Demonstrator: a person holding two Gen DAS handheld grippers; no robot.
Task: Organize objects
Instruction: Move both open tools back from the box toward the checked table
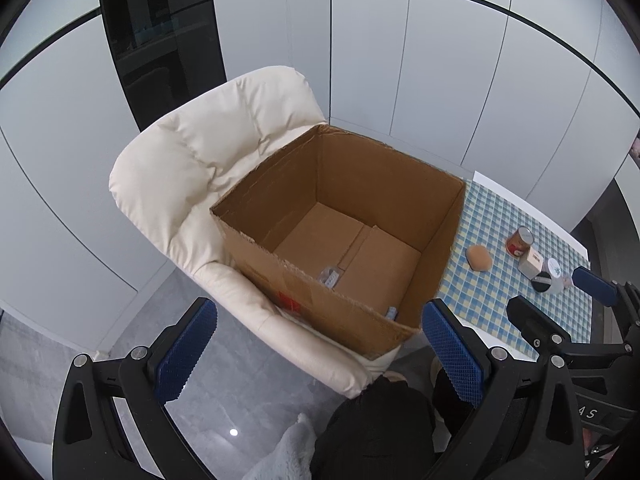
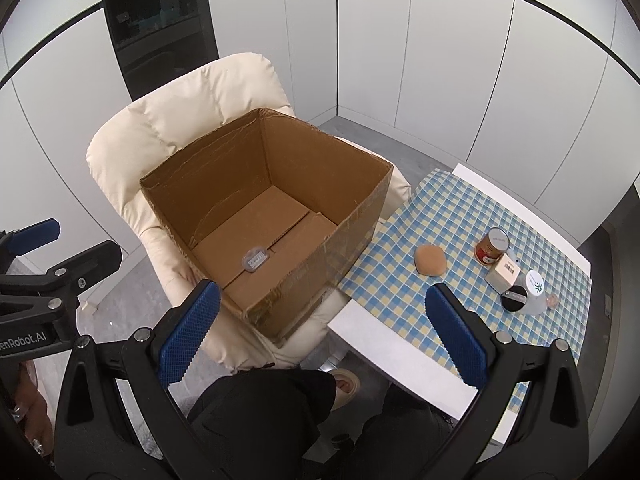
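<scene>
Tongs — left (image 1: 320, 354) and right (image 2: 324, 336) — both spread wide, nothing held.

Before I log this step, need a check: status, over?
Left tool open, right tool open, both empty. Cardboard box on chair, one small clear item inside. Four items on checked cloth. Nothing blocking.

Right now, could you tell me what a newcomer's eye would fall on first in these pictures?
The big open cardboard box sitting on the cream armchair dominates, with a small clear plastic item on its floor. To its right, a checked tablecloth carries a small cluster: a round tan puff, a red can and a white bottle.
</scene>
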